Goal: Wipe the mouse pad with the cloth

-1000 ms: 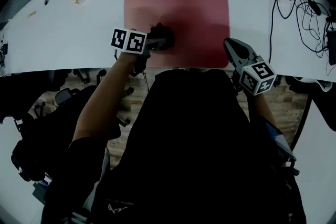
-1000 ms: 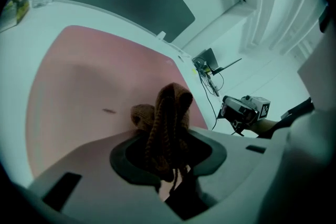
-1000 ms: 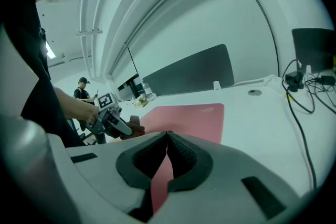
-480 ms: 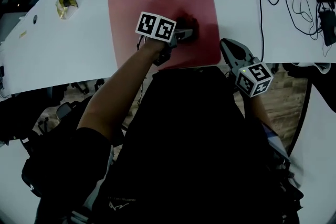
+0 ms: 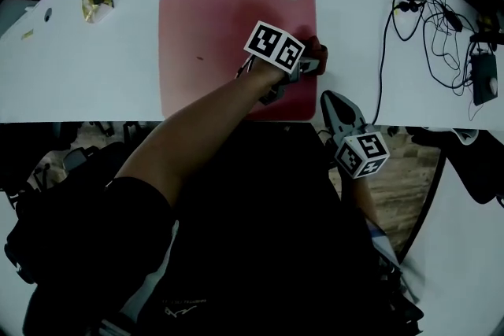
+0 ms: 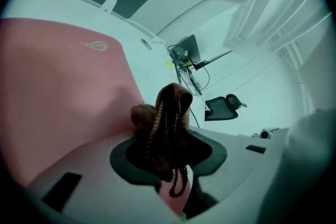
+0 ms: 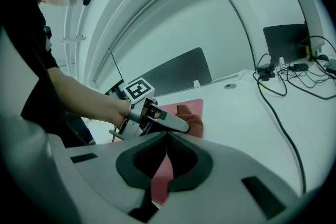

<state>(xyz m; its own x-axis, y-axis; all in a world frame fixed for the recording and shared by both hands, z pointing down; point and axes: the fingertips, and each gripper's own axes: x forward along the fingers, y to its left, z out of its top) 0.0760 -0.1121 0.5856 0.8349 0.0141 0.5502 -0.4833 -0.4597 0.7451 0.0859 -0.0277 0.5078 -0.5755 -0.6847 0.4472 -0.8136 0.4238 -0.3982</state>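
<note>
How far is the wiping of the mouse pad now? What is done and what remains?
Done: the left gripper is shut on the cloth, which lies on the mouse pad. In hand: a stroke, now at the pad's right edge; a second ago it was near the front middle. Left, probably: the rear and left parts, where a small dark speck shows. The right gripper is shut and empty.
</note>
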